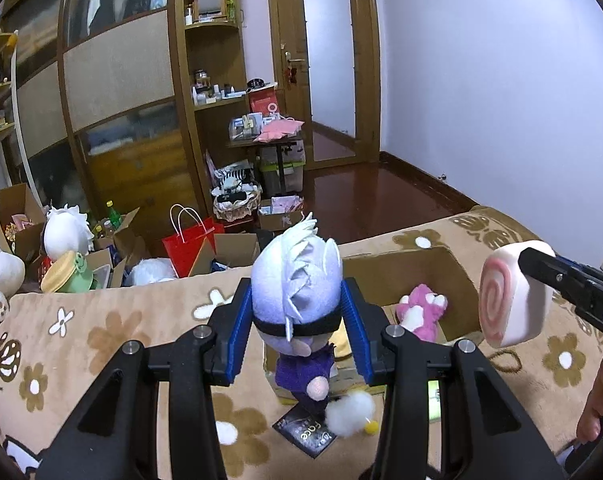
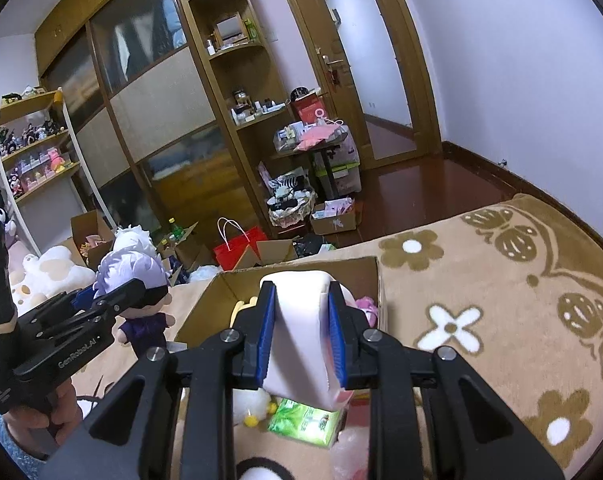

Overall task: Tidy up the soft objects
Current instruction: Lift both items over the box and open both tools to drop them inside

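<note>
Though cluttered, flowered blanket [image 2: 481,264]; wooden wardrobe [image 1: 117,80]

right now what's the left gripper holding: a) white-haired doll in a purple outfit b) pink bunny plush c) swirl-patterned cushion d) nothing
a: the left gripper is clamped on the head of the white-haired doll, while the swirl cushion sits in the right gripper.

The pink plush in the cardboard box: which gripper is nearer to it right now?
Right, probably. The right gripper, shut on the swirl cushion, hangs over the cardboard box holding the pink plush. The left gripper, clamping the white-haired doll, sits beside the box.
</note>
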